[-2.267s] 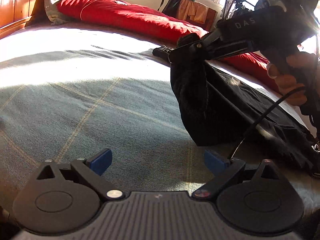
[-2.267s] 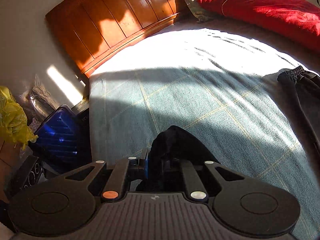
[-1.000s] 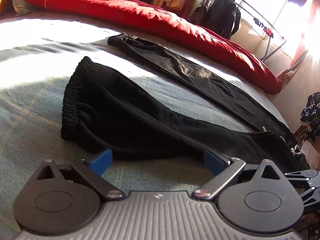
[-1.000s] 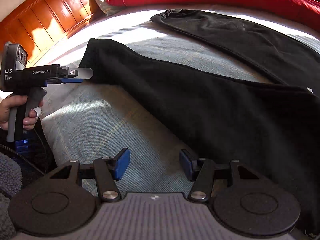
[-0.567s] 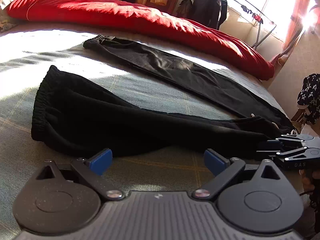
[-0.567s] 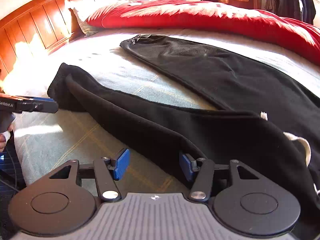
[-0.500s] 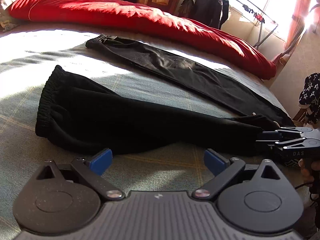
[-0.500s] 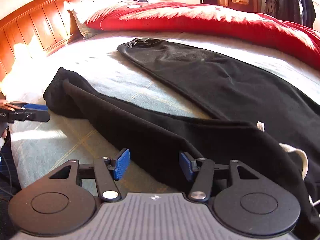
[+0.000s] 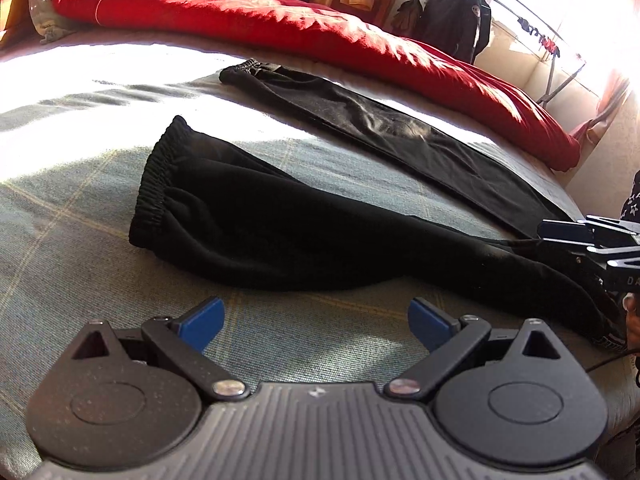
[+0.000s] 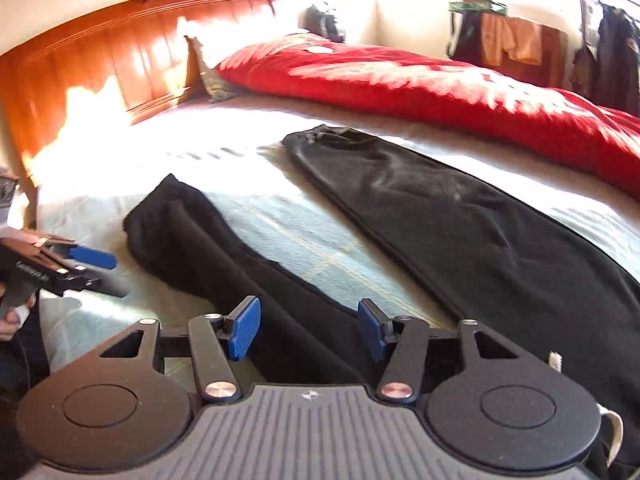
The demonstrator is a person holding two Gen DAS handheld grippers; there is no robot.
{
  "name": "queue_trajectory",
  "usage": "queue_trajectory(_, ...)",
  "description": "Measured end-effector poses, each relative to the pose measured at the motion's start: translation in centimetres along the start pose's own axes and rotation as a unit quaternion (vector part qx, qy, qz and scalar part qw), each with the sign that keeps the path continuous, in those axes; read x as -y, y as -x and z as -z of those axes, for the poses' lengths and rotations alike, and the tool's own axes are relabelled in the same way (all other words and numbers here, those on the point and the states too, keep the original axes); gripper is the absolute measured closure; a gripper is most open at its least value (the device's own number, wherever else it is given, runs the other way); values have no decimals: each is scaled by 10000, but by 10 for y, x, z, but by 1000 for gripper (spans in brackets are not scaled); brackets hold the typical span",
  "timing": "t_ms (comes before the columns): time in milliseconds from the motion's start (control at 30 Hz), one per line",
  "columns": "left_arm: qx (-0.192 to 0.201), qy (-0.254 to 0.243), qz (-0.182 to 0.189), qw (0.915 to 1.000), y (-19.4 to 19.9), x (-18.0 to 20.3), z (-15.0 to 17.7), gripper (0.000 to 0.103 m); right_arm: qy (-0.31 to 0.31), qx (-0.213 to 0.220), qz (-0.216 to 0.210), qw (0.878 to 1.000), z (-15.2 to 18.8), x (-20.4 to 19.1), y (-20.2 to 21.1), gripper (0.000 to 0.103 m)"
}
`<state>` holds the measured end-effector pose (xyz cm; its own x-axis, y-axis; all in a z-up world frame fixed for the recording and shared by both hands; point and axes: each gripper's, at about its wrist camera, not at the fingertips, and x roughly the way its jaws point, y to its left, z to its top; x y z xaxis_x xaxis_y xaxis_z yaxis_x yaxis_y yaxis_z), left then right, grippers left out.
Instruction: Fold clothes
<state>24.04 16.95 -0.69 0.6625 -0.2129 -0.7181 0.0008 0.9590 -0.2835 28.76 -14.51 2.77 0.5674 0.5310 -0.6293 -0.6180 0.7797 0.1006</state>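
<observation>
Black trousers point(image 9: 304, 236) lie across the frame's centre on the checked bedspread point(image 9: 72, 240). Left gripper point(image 9: 316, 320) and right gripper point(image 10: 308, 330), bottom centre: jaws apart, nothing clamped.

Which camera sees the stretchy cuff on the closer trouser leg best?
The left wrist view: the near leg's gathered cuff faces it, ribbing clear. The right wrist view shows that cuff only as a dark, blurred end.
</observation>
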Motion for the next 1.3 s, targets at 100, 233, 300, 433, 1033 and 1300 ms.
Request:
queue_trajectory(100,112,31,-101,9999,6,-11,-2,5,762,-118,-315,9965,-10,-43,-17,60)
queue_trajectory(233,287,141,-250,9992,18,-29,-3,5,1641,-364,-497,9845,-22,-91,-59,65)
queue_trajectory(300,350,233,-298,9987,25,-40,-1,5,2070,-461,-559,9757,-24,-113,-81,66)
queue_trajectory(433,427,474,-342,9974,36,-61,6,5,3027,-700,-240,9502,-21,-148,-127,65)
queue_trajectory(1033,656,1038,-74,9924,47,-113,11,5,812,-980,-1765,9760,-89,-131,-113,99)
queue_trajectory(1300,839,1427,126,9861,61,-128,14,5,-214,-1224,-2865,9500,-102,-134,-114,99)
